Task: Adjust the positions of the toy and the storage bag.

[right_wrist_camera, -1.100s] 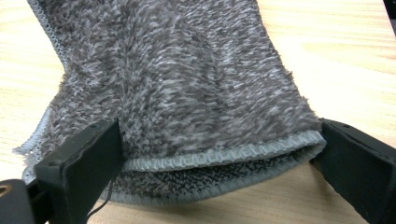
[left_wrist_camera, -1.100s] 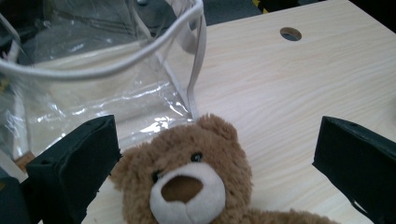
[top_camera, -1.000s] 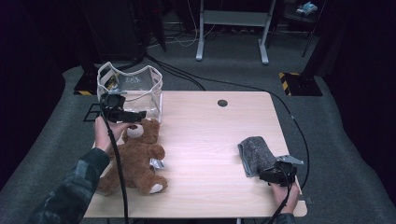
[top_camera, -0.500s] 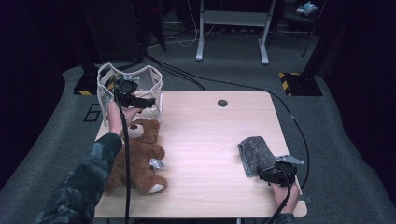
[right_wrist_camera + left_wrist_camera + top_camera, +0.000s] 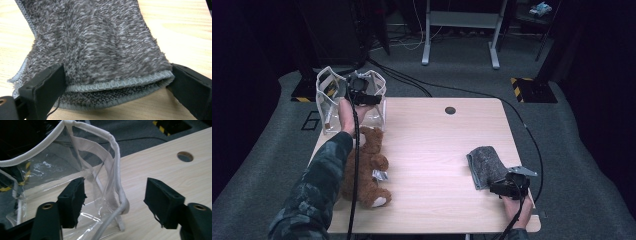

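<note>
At table's far left corner, my left gripper (image 5: 362, 95) reached clear plastic bag (image 5: 329, 102) – jaws just closing, bag's white-trimmed edge (image 5: 117, 170) between them, pads not yet pressing. My right gripper (image 5: 507, 187) sat at near right, jaws spread around folded grey cloth (image 5: 100, 50) – touching its sides. Brown teddy bear (image 5: 367, 165) lay beside bag; its tag (image 5: 379, 175) unreadable.

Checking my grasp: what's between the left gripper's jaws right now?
In the left gripper view, the clear bag's white-trimmed corner edge stands between the left gripper's jaws, not yet pinched.
</note>
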`<state>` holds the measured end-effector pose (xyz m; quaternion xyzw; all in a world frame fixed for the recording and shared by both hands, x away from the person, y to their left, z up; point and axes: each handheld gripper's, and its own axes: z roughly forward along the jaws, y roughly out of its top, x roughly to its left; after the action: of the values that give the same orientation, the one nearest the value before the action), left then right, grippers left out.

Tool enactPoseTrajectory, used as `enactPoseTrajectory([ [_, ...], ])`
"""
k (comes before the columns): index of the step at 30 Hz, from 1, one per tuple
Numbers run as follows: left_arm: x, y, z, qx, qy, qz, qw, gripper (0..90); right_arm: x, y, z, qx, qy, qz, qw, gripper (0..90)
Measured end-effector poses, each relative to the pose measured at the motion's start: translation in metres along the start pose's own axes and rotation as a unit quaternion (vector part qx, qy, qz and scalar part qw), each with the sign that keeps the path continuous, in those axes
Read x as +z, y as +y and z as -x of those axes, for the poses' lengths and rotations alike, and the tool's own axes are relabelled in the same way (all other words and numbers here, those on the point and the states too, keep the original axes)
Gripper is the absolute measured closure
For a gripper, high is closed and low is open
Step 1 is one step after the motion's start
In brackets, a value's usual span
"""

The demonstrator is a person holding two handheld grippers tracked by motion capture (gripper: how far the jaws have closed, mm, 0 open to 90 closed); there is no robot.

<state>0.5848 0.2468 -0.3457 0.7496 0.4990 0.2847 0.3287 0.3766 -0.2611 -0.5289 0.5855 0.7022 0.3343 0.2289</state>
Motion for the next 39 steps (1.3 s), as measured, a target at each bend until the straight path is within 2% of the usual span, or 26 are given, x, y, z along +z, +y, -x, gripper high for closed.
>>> enactPoseTrajectory([
  [1, 0.002, 0.001, -0.001, 0.001, -0.004, -0.006, 1.0000, 37.1, 0.000, 0.000, 0.000, 0.000, 0.000, 0.000, 1.0000, 2.1],
  [5, 0.009, 0.004, -0.001, 0.004, 0.008, -0.011, 0.9999, 47.0, 0.000, 0.000, 0.000, 0.000, 0.000, 0.000, 1.0000, 2.2],
  [8, 0.013, 0.004, -0.002, 0.004, 0.003, -0.016, 0.9999, 56.5, 0.000, 0.000, 0.000, 0.000, 0.000, 0.000, 1.0000, 2.2],
  [13, 0.016, 0.002, -0.002, 0.001, -0.012, -0.012, 0.9998, 73.6, 0.000, 0.000, 0.000, 0.000, 0.001, 0.000, 1.0000, 2.3],
  [16, 0.015, 0.003, 0.002, 0.014, -0.010, -0.005, 0.9998, 80.3, 0.000, 0.000, 0.000, 0.000, 0.000, 0.000, 1.0000, 2.3],
  [19, 0.016, 0.004, 0.004, 0.020, -0.016, 0.000, 0.9997, 83.5, 0.000, 0.000, 0.000, 0.000, 0.000, 0.000, 1.0000, 2.3],
  [22, 0.017, 0.004, 0.004, 0.030, -0.022, 0.006, 0.9993, 83.9, 0.000, 0.000, 0.000, 0.000, 0.001, 0.000, 1.0000, 2.3],
  [29, 0.019, 0.005, 0.005, 0.037, -0.034, 0.009, 0.9987, 84.1, 0.000, 0.000, 0.000, 0.000, 0.000, 0.000, 1.0000, 2.3],
  [39, 0.024, 0.010, 0.018, 0.047, -0.045, 0.015, 0.9978, 84.1, 0.000, 0.000, 0.000, 0.000, 0.000, 0.000, 1.0000, 2.3],
])
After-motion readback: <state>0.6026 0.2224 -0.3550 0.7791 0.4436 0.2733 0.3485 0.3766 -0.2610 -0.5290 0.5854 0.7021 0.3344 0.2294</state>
